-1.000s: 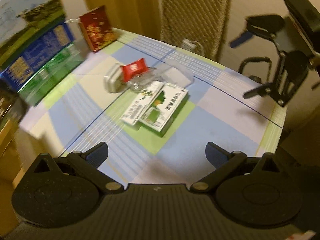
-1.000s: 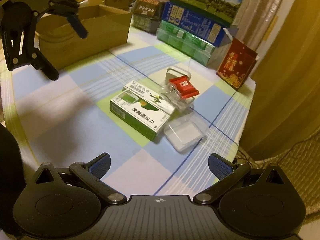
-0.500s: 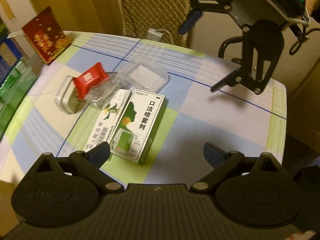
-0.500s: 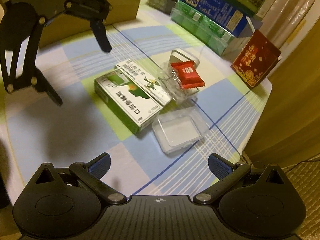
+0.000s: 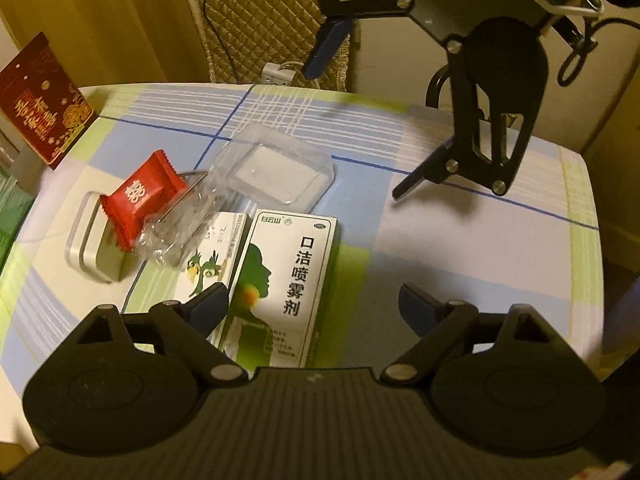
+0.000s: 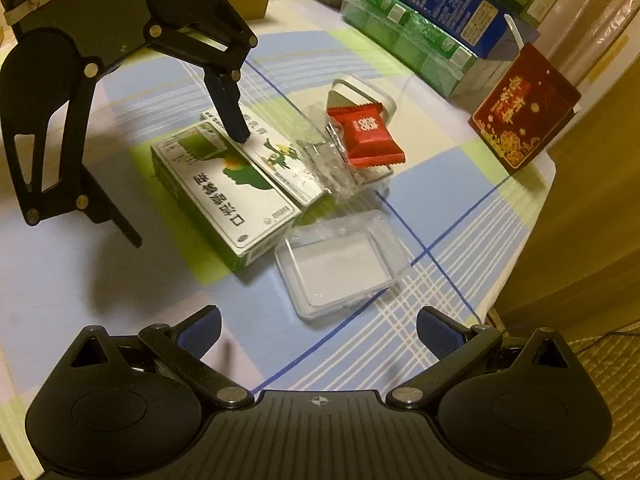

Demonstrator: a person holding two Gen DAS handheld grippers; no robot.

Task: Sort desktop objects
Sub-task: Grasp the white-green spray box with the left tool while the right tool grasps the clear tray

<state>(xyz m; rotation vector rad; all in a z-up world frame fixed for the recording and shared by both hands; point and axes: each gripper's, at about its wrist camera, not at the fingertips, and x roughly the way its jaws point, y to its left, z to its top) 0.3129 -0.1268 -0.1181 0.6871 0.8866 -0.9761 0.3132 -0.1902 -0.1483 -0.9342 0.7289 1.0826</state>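
Your left gripper (image 5: 312,300) was closing, unclenched, over the green box (image 5: 280,280); your right gripper (image 6: 318,330) hung released near the clear tray (image 6: 340,268) by the table edge (image 6: 532,216).

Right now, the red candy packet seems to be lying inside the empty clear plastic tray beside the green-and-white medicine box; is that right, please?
Not quite. The red candy packet lies on crumpled clear wrap over the small white tin, not in the clear plastic tray. That tray is indeed empty and sits beside the green-and-white medicine box, as the right wrist view shows.
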